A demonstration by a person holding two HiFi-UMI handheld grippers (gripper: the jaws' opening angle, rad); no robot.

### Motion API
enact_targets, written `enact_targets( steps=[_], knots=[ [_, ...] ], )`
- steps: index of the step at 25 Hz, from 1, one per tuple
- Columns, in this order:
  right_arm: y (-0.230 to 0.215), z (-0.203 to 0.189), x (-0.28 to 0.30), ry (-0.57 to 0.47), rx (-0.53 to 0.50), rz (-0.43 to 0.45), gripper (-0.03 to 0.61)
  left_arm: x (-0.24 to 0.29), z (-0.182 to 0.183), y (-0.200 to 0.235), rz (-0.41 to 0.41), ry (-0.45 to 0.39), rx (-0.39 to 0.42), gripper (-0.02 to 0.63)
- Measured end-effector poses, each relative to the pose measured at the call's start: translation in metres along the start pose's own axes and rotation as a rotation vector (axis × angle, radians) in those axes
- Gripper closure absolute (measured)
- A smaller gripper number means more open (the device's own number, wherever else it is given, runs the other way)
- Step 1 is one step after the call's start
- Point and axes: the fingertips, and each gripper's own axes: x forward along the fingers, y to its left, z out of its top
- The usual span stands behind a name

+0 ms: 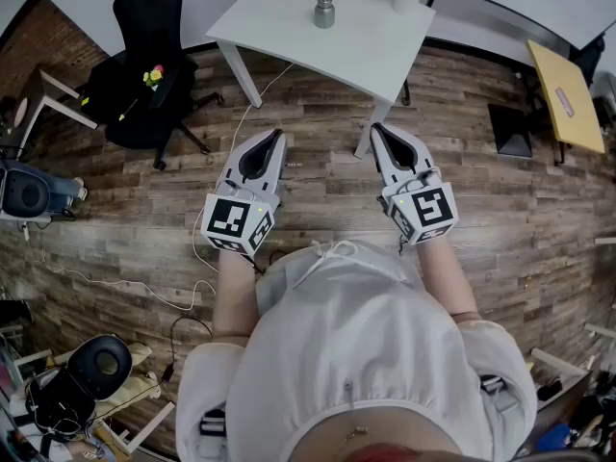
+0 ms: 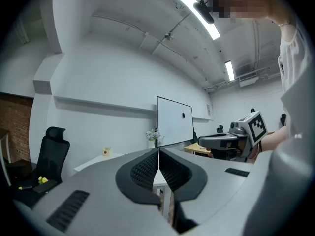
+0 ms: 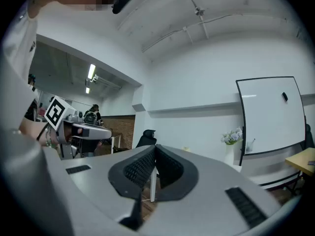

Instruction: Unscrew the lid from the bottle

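While both tools are held level and side by side over the wooden floor (image 1: 318, 176), nothing is gripped by either. The left tool (image 1: 273, 139) is seen closed in its own view, its ribbed pads (image 2: 146, 169) pressed together with nothing between them. The same is seen for the right tool (image 1: 379, 131): jaws together, empty. A marker cube is carried at the rear of each tool, close to the person's white top (image 1: 356, 335). The bottle (image 1: 324, 13), metal-coloured, is stood upright on the white counter (image 1: 279, 27) ahead of the tools, roughly mid-counter and well apart from both. The lid (image 1: 324, 0) is seated on the bottle's top; whether it is loosened cannot be told. A black office chair (image 1: 144, 61) is parked left of the counter, with a small yellow item on it. A white cable (image 1: 248, 104) is run across the floor from near the counter's leg toward the person. In both tool views a whiteboard (image 2: 174, 121) is seen against the white wall, with a vase of flowers (image 2: 152, 134) beside it.
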Motion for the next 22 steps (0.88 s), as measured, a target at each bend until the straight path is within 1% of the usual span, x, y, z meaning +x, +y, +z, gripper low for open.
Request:
enact_targets(
  steps=[9,14,18,19,20,21,22],
  knots=[
    [0.009,-0.003,0.014,0.002,0.008,-0.016,0.575,-0.002,-0.006,0.017,-0.018,0.015,-0.003,0.593],
    [0.009,-0.007,0.023,0.010,0.043,-0.083,0.574,-0.006,-0.008,0.032,-0.035,0.016,-0.013,0.592],
    [0.012,-0.013,0.034,0.015,0.079,-0.105,0.577,-0.011,-0.010,0.050,-0.027,-0.006,-0.046,0.591],
    [0.014,-0.015,0.038,0.016,0.083,-0.111,0.514,-0.013,-0.011,0.057,-0.015,-0.017,-0.060,0.562],
    [0.015,-0.016,0.042,0.016,0.082,-0.118,0.378,-0.015,-0.012,0.065,-0.005,-0.025,-0.072,0.410],
    [0.016,-0.016,0.047,0.016,0.079,-0.125,0.257,-0.018,-0.013,0.072,-0.001,-0.027,-0.078,0.269],
    [0.017,-0.016,0.051,0.016,0.076,-0.135,0.205,-0.020,-0.015,0.077,-0.003,-0.020,-0.078,0.264]
  ],
)
